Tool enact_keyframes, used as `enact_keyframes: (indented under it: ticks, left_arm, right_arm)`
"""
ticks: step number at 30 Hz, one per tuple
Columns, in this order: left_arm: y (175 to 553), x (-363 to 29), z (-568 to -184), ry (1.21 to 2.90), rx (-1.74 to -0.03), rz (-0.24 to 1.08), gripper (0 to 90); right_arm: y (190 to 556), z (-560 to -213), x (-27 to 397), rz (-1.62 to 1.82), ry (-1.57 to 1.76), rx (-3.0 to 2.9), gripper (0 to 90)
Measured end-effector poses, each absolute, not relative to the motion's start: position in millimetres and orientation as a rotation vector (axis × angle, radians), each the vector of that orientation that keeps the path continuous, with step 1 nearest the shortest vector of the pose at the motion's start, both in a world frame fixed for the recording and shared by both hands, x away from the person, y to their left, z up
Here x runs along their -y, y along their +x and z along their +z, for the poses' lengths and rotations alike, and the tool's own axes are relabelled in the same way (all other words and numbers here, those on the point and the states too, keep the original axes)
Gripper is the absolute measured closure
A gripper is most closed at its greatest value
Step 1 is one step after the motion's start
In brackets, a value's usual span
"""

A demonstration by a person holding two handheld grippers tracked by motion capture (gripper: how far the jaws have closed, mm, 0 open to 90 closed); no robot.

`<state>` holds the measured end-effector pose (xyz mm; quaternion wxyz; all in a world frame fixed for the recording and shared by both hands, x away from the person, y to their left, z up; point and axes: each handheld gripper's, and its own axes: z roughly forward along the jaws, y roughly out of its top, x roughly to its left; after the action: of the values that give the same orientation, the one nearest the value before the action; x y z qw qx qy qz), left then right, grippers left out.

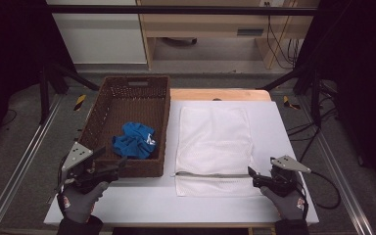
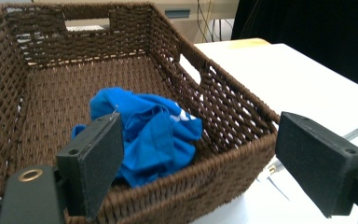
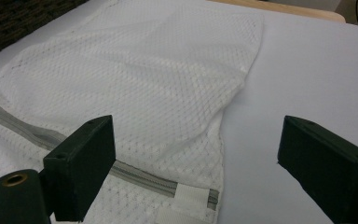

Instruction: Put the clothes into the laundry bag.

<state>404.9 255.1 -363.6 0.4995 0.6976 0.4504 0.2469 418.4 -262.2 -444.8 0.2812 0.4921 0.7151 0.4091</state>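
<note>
A crumpled blue cloth (image 1: 134, 140) (image 2: 145, 135) lies in the near end of a brown wicker basket (image 1: 103, 115) (image 2: 223, 105) on the left of the table. My left gripper (image 1: 120, 165) (image 2: 200, 163) hovers open just outside the basket's near wall, pointing at the cloth, with nothing between its pads. A white mesh laundry bag (image 1: 214, 147) (image 3: 135, 84) lies flat on the table, its grey zipper (image 1: 210, 175) (image 3: 135, 176) running along the near end. My right gripper (image 1: 251, 177) (image 3: 196, 172) stands open at the zipper's right end, holding nothing.
The white table (image 1: 274, 127) has bare room to the right of the bag and along the near edge. A wooden strip (image 1: 220, 94) borders its far side. Metal rails and dark stands flank the table on the floor.
</note>
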Motion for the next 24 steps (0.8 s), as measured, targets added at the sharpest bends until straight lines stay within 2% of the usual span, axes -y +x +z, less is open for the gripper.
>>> enact_keyframes:
  ticks: [24]
  left_arm:
    - [469.8, -242.3, -343.5, 1.77, -1.141, 0.625, 13.9]
  right_arm:
    - [420.3, -447.7, 262.0, 1.076, 1.321, -1.912, 10.4]
